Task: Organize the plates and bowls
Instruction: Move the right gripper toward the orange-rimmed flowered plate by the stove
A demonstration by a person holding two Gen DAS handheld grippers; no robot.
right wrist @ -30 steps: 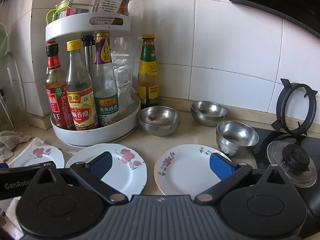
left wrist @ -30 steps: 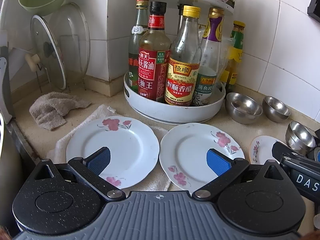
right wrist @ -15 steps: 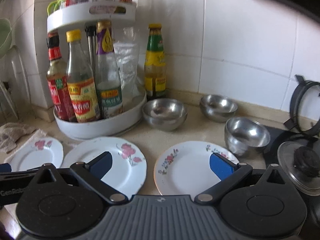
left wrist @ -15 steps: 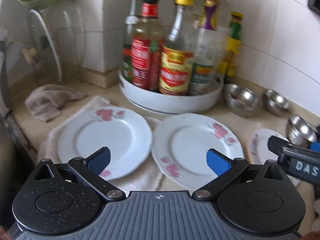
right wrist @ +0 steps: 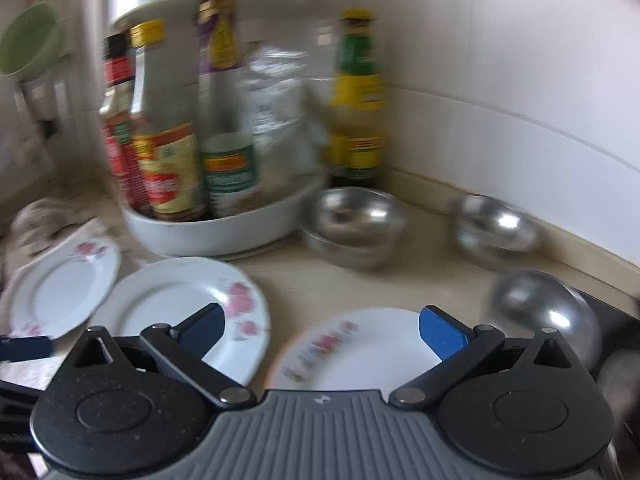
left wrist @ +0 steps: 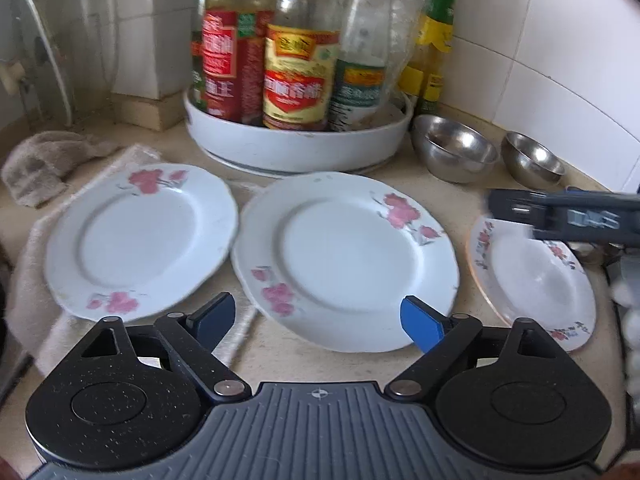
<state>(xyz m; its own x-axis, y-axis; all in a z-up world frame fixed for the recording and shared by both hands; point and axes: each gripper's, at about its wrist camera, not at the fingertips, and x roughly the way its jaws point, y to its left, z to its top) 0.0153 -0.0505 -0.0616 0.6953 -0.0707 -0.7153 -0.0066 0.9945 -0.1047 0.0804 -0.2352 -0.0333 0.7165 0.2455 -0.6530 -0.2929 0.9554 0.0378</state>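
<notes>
Three white flowered plates lie in a row on the counter: a left plate (left wrist: 136, 240) on a towel, a middle plate (left wrist: 344, 256) and a smaller right plate (left wrist: 532, 280). My left gripper (left wrist: 316, 320) is open and empty, just above the near rim of the middle plate. My right gripper (right wrist: 320, 330) is open and empty, over the near part of the right plate (right wrist: 360, 352); it shows blurred in the left wrist view (left wrist: 560, 216). Three steel bowls (right wrist: 356, 220) (right wrist: 496, 228) (right wrist: 548, 312) stand behind the plates.
A white turntable rack (left wrist: 296, 144) holding sauce bottles stands behind the plates. A crumpled cloth (left wrist: 44, 160) and glass pot lids (left wrist: 44, 64) are at the left. The tiled wall is behind, the stove edge (right wrist: 616, 320) at the right.
Both grippers have moved forward and down toward the plates, which look larger now. The right wrist view has turned left and is blurred. Both stay open.
</notes>
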